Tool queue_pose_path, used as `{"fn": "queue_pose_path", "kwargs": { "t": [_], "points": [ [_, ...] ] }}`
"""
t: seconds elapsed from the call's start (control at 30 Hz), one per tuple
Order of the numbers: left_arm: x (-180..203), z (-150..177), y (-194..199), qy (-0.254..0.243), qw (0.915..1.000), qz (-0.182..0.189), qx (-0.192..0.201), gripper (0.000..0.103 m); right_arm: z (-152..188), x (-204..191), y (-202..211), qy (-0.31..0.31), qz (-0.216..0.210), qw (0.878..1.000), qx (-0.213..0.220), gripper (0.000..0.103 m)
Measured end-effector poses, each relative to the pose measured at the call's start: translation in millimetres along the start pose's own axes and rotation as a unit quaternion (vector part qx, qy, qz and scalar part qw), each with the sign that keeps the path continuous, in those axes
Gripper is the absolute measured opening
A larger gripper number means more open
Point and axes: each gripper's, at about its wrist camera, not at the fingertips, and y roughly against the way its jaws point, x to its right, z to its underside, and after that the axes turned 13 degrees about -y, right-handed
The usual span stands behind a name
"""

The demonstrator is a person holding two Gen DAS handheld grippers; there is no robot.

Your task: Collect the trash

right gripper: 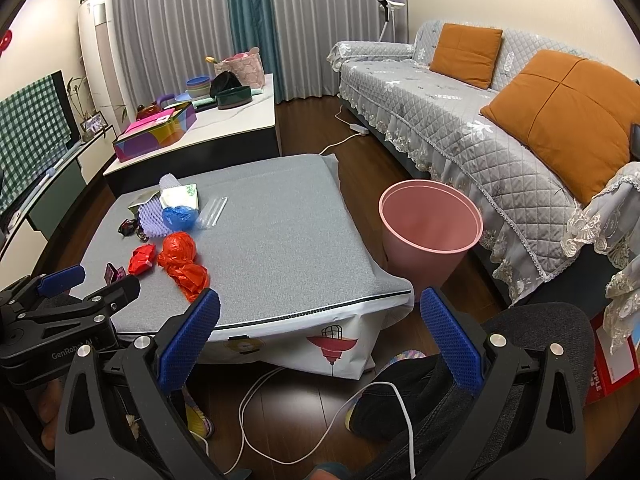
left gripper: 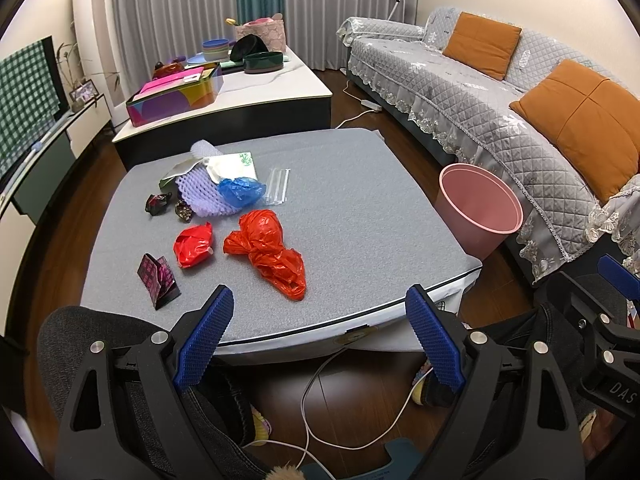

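Note:
Trash lies on the left half of the grey padded table: a big crumpled red plastic bag, a small red bag, a dark patterned wrapper, blue plastic, a lilac foam net, clear sleeves and small dark wrappers. A pink bin stands on the floor to the table's right. My left gripper is open and empty at the near table edge. My right gripper is open and empty too, in front of the bin.
A grey quilted sofa with orange cushions runs along the right. Beyond the grey table a white coffee table carries a colourful box, bowls and a basket. White cables trail on the wood floor by the person's knees.

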Motion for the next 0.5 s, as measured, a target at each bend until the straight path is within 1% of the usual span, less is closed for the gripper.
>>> {"fn": "queue_pose_path", "kwargs": {
  "t": [0.23,0.5],
  "points": [
    [1.3,-2.5,-0.4,-0.002,1.0,0.001,0.0,0.085,-7.9,2.0,4.8,-0.001,-0.003,1.0,-0.003,0.098],
    [2.2,-5.1,-0.1,-0.002,1.0,-0.001,0.001,0.085,-7.7,3.2,7.5,-0.002,-0.002,1.0,0.0,0.098]
  ]
}}
